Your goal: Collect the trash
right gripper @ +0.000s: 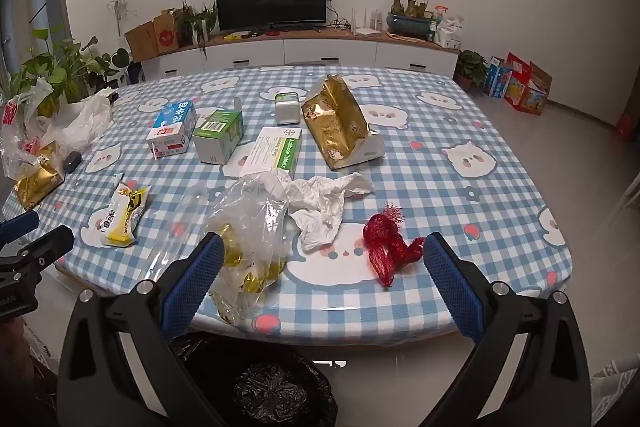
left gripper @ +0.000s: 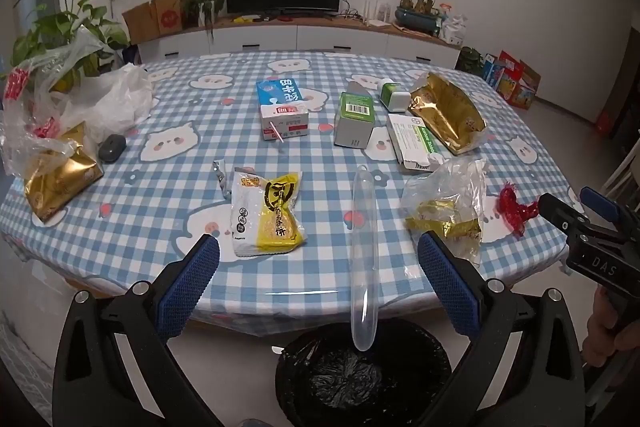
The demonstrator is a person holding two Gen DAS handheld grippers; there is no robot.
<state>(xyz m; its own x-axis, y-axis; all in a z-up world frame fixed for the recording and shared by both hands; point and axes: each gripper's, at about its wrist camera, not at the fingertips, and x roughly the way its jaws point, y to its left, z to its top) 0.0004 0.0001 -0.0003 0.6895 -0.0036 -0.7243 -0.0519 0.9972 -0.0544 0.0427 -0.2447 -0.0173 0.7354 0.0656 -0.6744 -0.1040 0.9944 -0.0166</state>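
Trash is lying scattered over the bench with its blue-and-white checked cloth, and a bin lined with a black bag is sitting on the floor just below the bench's near edge. A long clear plastic tube is hanging over that edge, its lower end above the bin. Beside the tube, farther from the bin, a white-and-yellow snack wrapper is lying flat. On the tube's other side a crumpled clear bag with gold foil inside is sitting near the edge, touching a wad of white tissue. A red mesh scrap is lying beyond the tissue.

The left gripper is hovering wide open and empty above the bin, the tube showing between its fingers. The right gripper is also gaping empty, the clear bag and red mesh lying between its fingers on the bench.
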